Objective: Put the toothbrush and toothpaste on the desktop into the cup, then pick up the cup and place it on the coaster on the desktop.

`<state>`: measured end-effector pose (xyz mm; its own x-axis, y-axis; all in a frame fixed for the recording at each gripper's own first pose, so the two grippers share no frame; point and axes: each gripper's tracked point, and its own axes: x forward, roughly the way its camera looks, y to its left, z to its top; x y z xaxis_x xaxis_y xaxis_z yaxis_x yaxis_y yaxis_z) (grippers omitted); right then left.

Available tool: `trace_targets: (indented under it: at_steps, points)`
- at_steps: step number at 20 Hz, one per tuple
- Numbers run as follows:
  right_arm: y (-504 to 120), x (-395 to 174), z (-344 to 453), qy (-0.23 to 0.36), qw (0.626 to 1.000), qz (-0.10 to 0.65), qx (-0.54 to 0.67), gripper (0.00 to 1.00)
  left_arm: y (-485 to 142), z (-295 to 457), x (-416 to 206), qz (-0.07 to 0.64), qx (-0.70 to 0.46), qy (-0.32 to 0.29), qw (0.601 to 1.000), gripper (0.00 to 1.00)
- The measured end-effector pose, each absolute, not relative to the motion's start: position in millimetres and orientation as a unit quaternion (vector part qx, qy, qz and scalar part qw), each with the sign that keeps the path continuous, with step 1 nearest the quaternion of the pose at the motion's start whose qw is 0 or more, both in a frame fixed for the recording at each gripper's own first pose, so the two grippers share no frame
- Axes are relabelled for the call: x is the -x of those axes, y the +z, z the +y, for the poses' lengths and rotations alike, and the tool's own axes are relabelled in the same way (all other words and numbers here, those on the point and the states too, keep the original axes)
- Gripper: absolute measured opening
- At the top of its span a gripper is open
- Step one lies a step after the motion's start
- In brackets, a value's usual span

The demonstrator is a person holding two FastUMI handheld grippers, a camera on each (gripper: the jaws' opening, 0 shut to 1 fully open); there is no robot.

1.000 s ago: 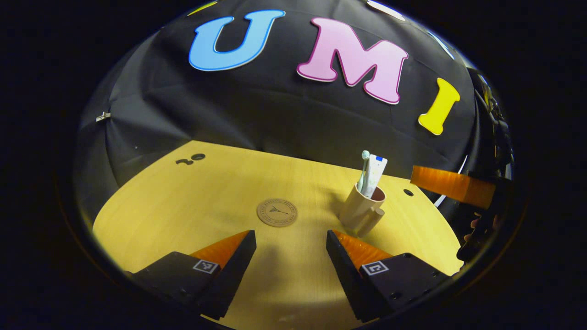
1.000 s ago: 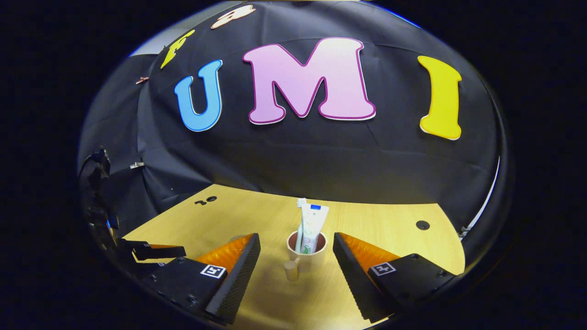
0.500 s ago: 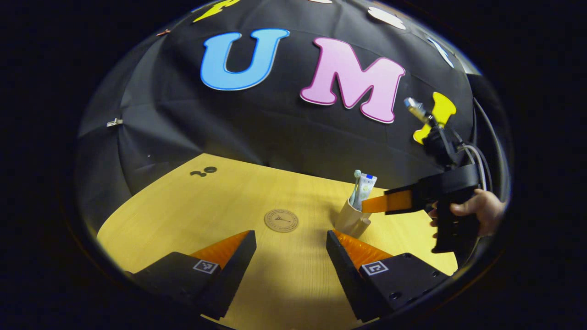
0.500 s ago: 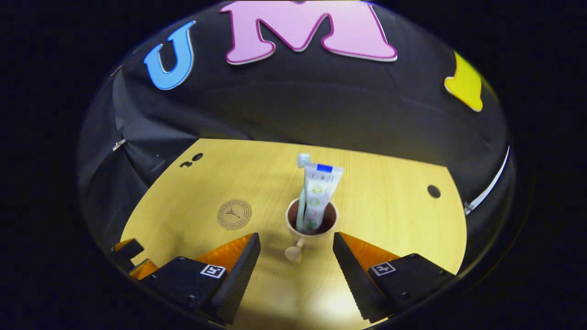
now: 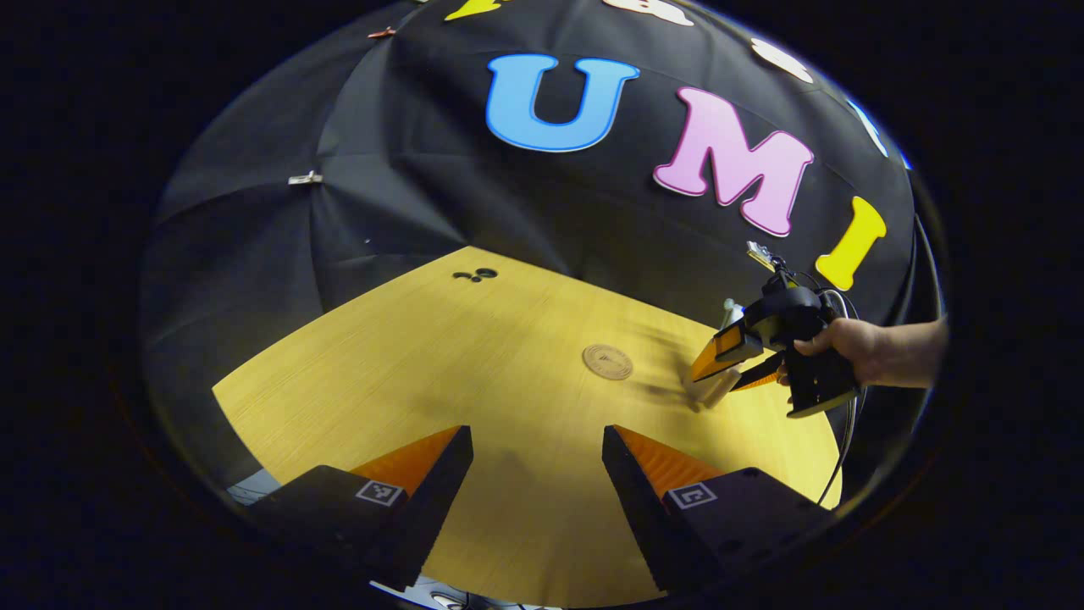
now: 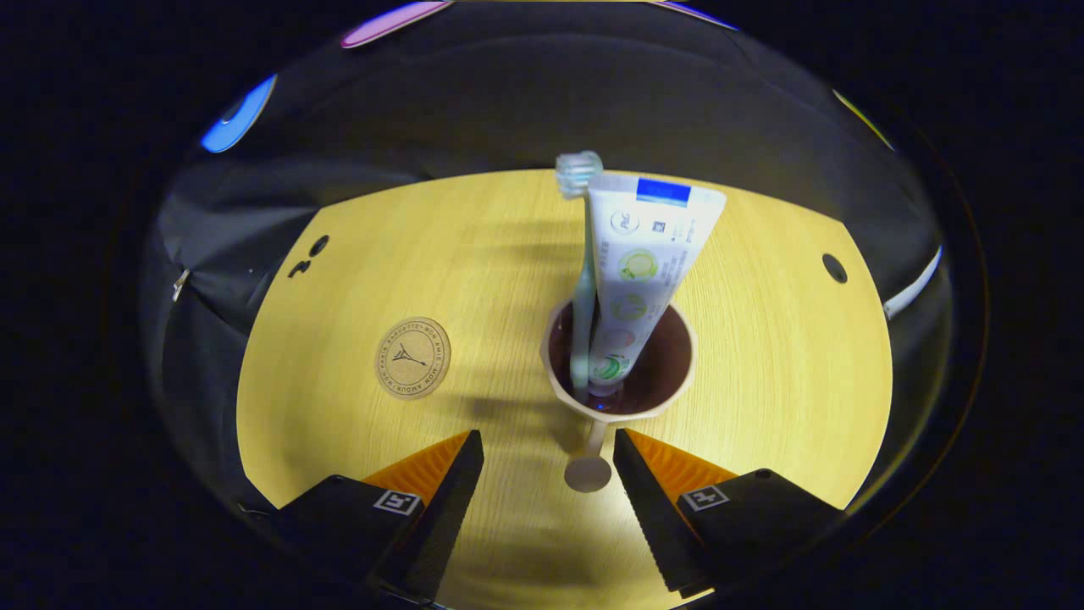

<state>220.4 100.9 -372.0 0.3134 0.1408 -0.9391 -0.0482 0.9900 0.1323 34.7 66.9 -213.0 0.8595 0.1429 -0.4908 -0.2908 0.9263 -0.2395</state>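
Cup (image 6: 622,373) holding the toothbrush (image 6: 581,280) and toothpaste (image 6: 637,271), upright on the worktop (image 6: 762,356).

The cup's handle knob sits between the fingers of the right tongs (image 6: 547,474), which are spread wide and touch nothing. The coaster (image 6: 412,357) lies well left of the cup. In the left gripper view, the left tongs (image 5: 538,466) gape open, empty, and a hand (image 5: 838,343) holds the right tongs by the cup.
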Motion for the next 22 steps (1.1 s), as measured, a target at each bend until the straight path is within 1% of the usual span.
trace_targets:
  at_steps: [1, 2, 4, 7, 8, 9, 10, 12, 13, 14, 16, 19, 20, 21, 22]
  points:
    - [-374, -222, 100, 0.054, 0.803, 0.593, -0.038, 0.87, -216, 72, -27, 0.243, 0.156, 0.118, 0.95, 0.98]
    - [-379, -223, 99, 0.052, 0.795, 0.603, -0.028, 0.94, -217, 77, -21, 0.246, 0.157, 0.122, 0.949, 0.98]
    - [-387, -225, 97, 0.052, 0.785, 0.617, -0.002, 0.93, -219, 83, -9, 0.25, 0.158, 0.126, 0.947, 0.97]
    - [-397, -225, 99, 0.022, 0.766, 0.642, -0.036, 0.91, -222, 89, 0, 0.257, 0.161, 0.129, 0.944, 0.97]
    - [-398, -229, 95, 0.011, 0.766, 0.642, -0.042, 0.88, -221, 89, 2, 0.257, 0.162, 0.129, 0.944, 0.97]
    - [-400, -229, 91, 0.004, 0.763, 0.645, -0.04, 0.8, -219, 88, 3, 0.257, 0.164, 0.127, 0.944, 0.97]
    - [-404, -228, 90, 0.001, 0.762, 0.647, -0.034, 0.76, -219, 87, 4, 0.259, 0.167, 0.125, 0.943, 0.97]
    - [-409, -228, 82, -0.009, 0.761, 0.649, -0.022, 0.53, -216, 82, 4, 0.259, 0.185, 0.119, 0.94, 0.97]
    - [-411, -228, 78, -0.014, 0.761, 0.649, -0.015, 0.53, -211, 82, 2, 0.256, 0.189, 0.117, 0.941, 0.97]
    - [-412, -227, 77, -0.017, 0.757, 0.652, -0.019, 0.43, -212, 80, 3, 0.254, 0.188, 0.115, 0.942, 0.97]
    - [-413, -226, 80, -0.015, 0.753, 0.657, -0.03, 0.33, -214, 80, 2, 0.258, 0.181, 0.113, 0.942, 0.97]
    - [-414, -226, 80, 0.006, 0.755, 0.655, -0.023, 0.31, -217, 76, 4, 0.266, 0.175, 0.108, 0.942, 0.97]
    - [-411, -225, 80, 0.018, 0.756, 0.654, -0.018, 0.35, -218, 75, 5, 0.268, 0.174, 0.107, 0.942, 0.97]
    - [-413, -224, 78, 0.027, 0.758, 0.651, -0.008, 0.3, -219, 75, 5, 0.268, 0.173, 0.106, 0.942, 0.97]
    - [-410, -223, 75, 0.033, 0.761, 0.648, 0.003, 0.3, -221, 72, 5, 0.271, 0.171, 0.105, 0.941, 0.97]
